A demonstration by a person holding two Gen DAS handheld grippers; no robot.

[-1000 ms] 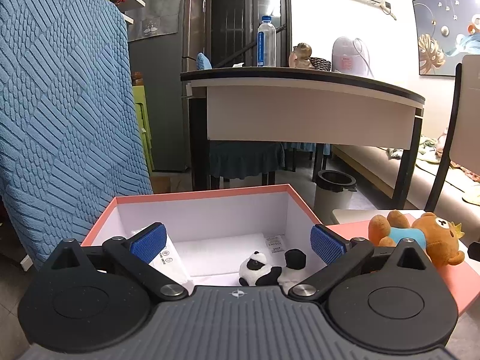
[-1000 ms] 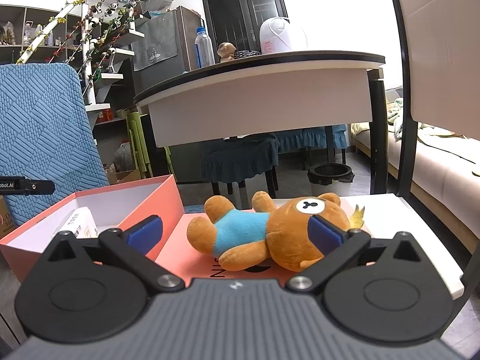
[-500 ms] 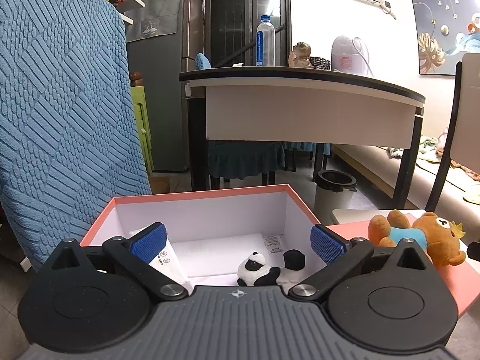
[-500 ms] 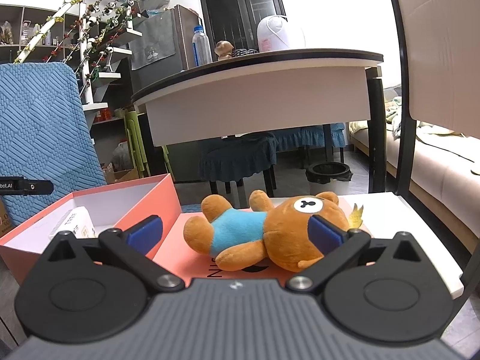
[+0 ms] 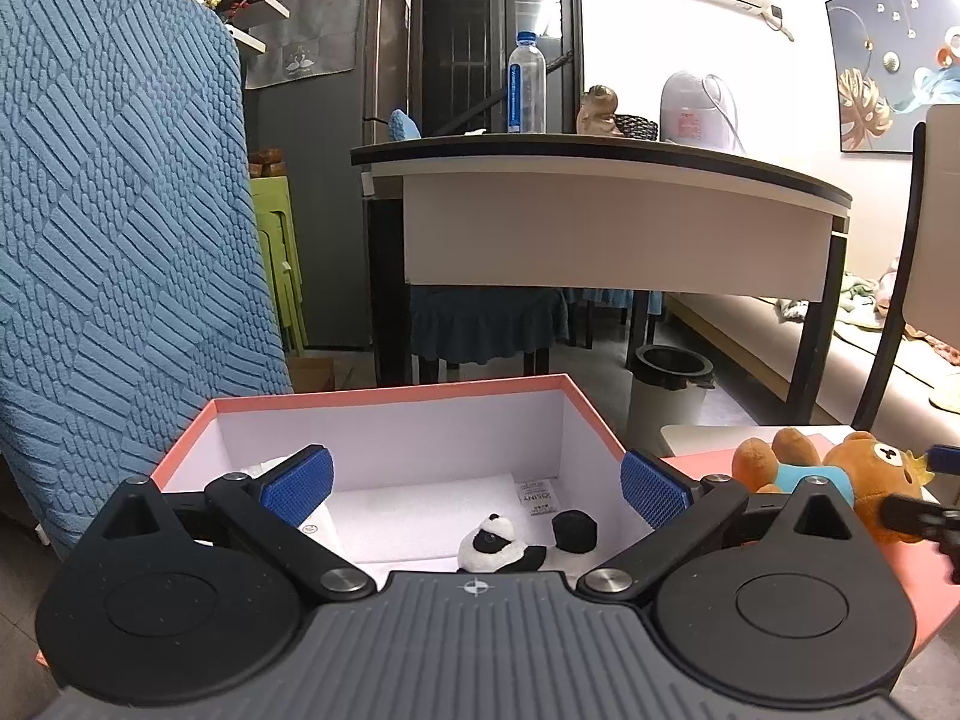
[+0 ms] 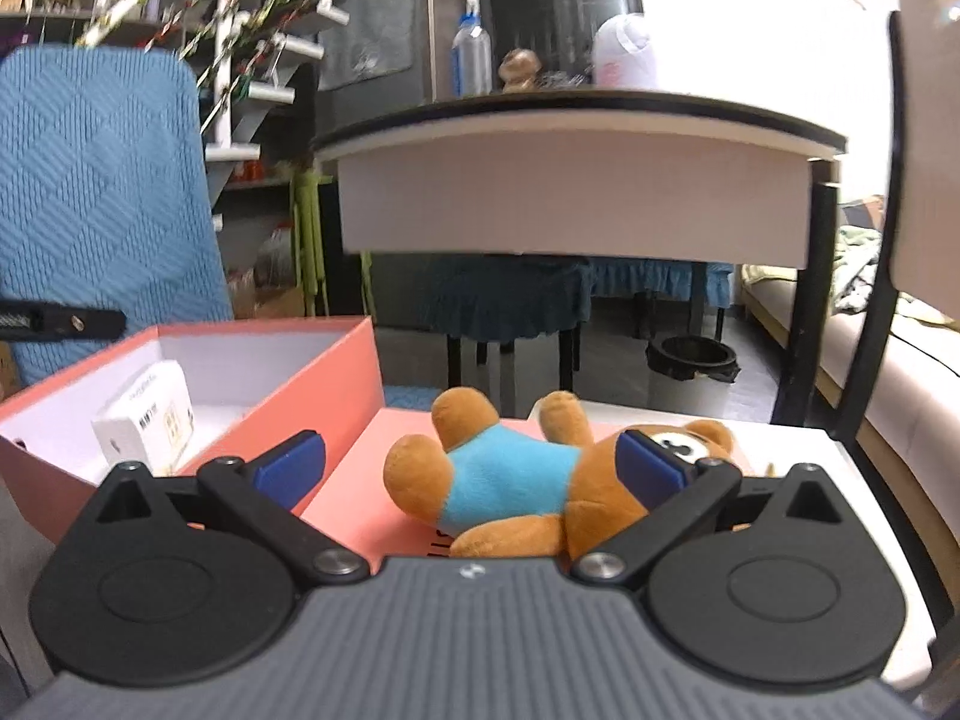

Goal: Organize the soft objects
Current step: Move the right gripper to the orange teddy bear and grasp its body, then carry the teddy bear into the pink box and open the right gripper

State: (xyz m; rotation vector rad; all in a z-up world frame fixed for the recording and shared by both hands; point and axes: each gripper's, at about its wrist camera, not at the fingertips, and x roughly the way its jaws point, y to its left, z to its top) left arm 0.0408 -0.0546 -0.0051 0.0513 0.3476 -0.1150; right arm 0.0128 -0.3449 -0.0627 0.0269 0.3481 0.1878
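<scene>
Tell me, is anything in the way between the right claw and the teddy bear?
No. The right claw is open with the teddy bear lying right between its fingers, on the pink lid. Nothing visible blocks it.

- Right tongs (image 6: pixel 471 468) have moved nearer the bear (image 6: pixel 528 489), jaws spread wide, now flanking its body.
- Their tip (image 5: pixel 918 510) now shows at the left-wrist view's right edge.

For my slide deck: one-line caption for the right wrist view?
Open right gripper straddles a brown teddy bear lying on the pink lid beside the open box.
</scene>
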